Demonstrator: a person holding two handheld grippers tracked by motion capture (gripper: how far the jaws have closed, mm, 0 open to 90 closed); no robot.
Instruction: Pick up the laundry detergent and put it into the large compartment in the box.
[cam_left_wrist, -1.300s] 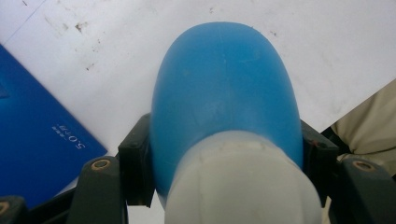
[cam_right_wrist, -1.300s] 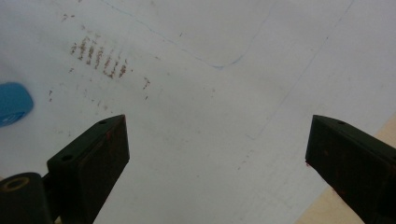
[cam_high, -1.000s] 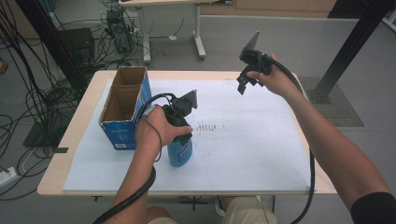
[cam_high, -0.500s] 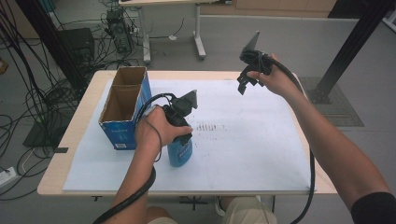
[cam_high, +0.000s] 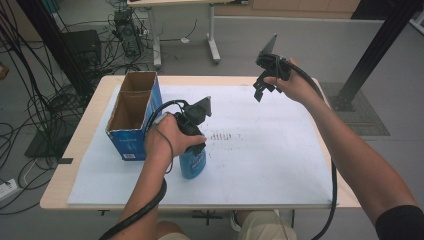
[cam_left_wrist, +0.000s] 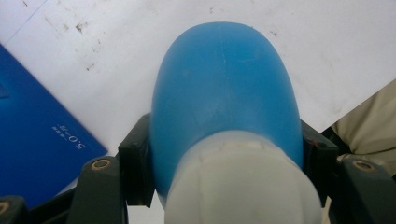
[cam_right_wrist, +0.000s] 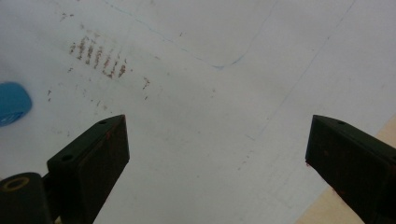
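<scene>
Blue plastic fills the grip of my left gripper (cam_high: 196, 150): its 2 jaws are closed on the shoulder of the blue bottle (cam_high: 193, 162), 1 pad on each side just below the pale cap, as the left gripper view confirms. The bottle (cam_left_wrist: 224, 93) stands upright on the white sheet (cam_high: 260, 165), near the front left of the table, just right of the blue cardboard box (cam_high: 131, 117) and apart from it.

My right gripper (cam_high: 262, 90) hangs above the far right part of the sheet, jaws spread wide and holding nothing.

Procedure for the step in hand, as I judge it:
1. Keep the squeeze even; the rounded shoulder can slip out of flat pads.
2. Lift straight up before any travel toward the box, so the base clears the sheet.
3. Keep the bottle vertical over the open compartment before lowering.
4. Hold the right gripper clear of the path.

Compared with 1 s ago, nothing has visibly shifted: the bottle, the box and both grippers occupy the same places.
</scene>
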